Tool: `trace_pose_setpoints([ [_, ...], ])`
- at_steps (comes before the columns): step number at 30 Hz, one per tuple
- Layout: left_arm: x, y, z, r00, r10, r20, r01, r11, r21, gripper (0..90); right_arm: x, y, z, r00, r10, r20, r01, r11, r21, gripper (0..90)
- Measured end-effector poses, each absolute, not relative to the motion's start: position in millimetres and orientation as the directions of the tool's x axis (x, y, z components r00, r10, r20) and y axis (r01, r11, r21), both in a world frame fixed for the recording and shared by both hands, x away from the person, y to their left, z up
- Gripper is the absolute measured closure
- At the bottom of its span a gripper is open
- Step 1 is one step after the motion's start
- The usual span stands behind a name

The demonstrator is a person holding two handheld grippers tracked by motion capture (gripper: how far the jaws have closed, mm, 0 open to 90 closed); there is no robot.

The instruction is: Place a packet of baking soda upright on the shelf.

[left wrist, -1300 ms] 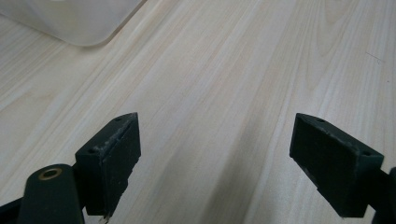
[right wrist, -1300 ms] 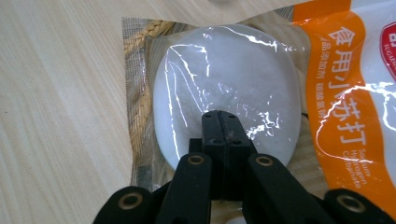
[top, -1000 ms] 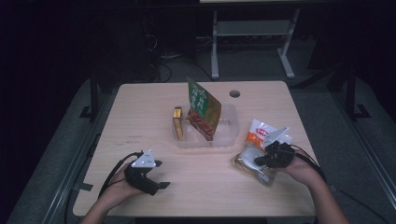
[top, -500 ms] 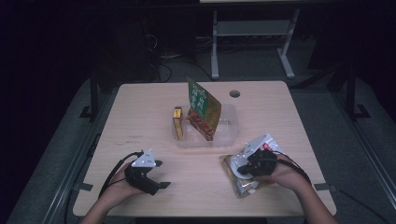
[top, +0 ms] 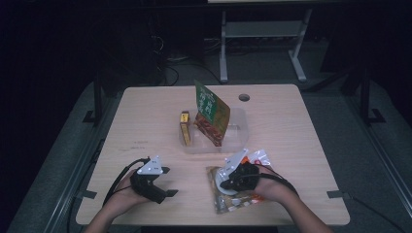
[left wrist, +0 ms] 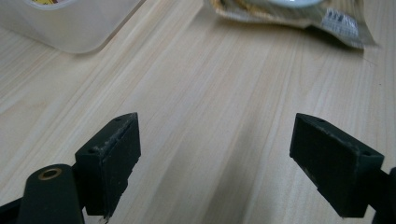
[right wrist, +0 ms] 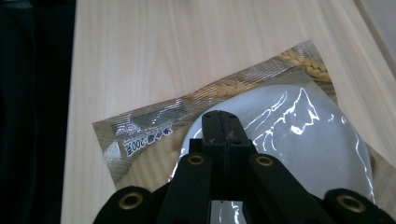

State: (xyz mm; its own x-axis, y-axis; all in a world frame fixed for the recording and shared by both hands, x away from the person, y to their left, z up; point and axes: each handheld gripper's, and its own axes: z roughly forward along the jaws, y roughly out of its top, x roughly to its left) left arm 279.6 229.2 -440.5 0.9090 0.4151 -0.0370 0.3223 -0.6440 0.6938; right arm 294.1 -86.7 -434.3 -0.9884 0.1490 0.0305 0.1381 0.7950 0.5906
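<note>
High view: pale wood-grain table (top: 301,121), rounded corners, small round hole (top: 244,97) near the far edge. Mid-table sits a clear plastic rectangular tub (top: 236,132), frosted walls, soft corners. Inside it a green-and-red glossy pouch (top: 212,113) stands tilted, leaning left, and a narrow yellow-brown carton (top: 185,127) stands upright at the tub's left end. The tub is between the grippers and the far edge, apart from both.

Near-right: flat crinkly food packet with gold woven-print border and clear front (top: 232,199) lies on the table, the right gripper (top: 228,177) on top of it. A second clear wrapper with orange print (top: 256,158) lies just behind that hand, touching or overlapping the packet; can't tell which.

Right gripper view: black jaws pressed together, tips over the packet's shiny white round window (right wrist: 299,135); whether film is pinched between them can't be told. Foil edge strip with small printed label (right wrist: 142,138), braided straw pattern along the seam, bare wood beyond.

Left gripper (top: 167,193) rests near-left on the table, grey three-cornered plate on top, black cable looping back to the hand. Left gripper view: jaws wide apart, matte black blocky pads (left wrist: 114,158), scuffed edges, bare wood between them. Tub corner (left wrist: 70,28) at upper left, packet edge (left wrist: 327,21) at top, both well ahead of the pads.
</note>
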Motion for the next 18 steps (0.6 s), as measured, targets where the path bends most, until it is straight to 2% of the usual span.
trace_pose_setpoints([
  [8,279,228,-439,0.911,0.41,-0.041,0.318,-0.638,0.702,15.8,284,-53,-435,-0.998,0.055,0.017,0.054,0.794,0.606,90.0],
  [13,279,225,-437,0.917,0.395,-0.047,0.308,-0.63,0.713,15.8,284,-62,-432,-0.996,0.082,0.029,0.082,0.768,0.635,89.9],
  [16,282,217,-434,0.928,0.371,-0.039,0.281,-0.629,0.725,15.8,287,-83,-425,-0.989,0.148,0.012,0.119,0.744,0.657,89.4],
  [18,284,210,-432,0.934,0.356,-0.04,0.27,-0.626,0.732,15.8,288,-97,-423,-0.98,0.197,0.002,0.149,0.734,0.663,83.4],
])
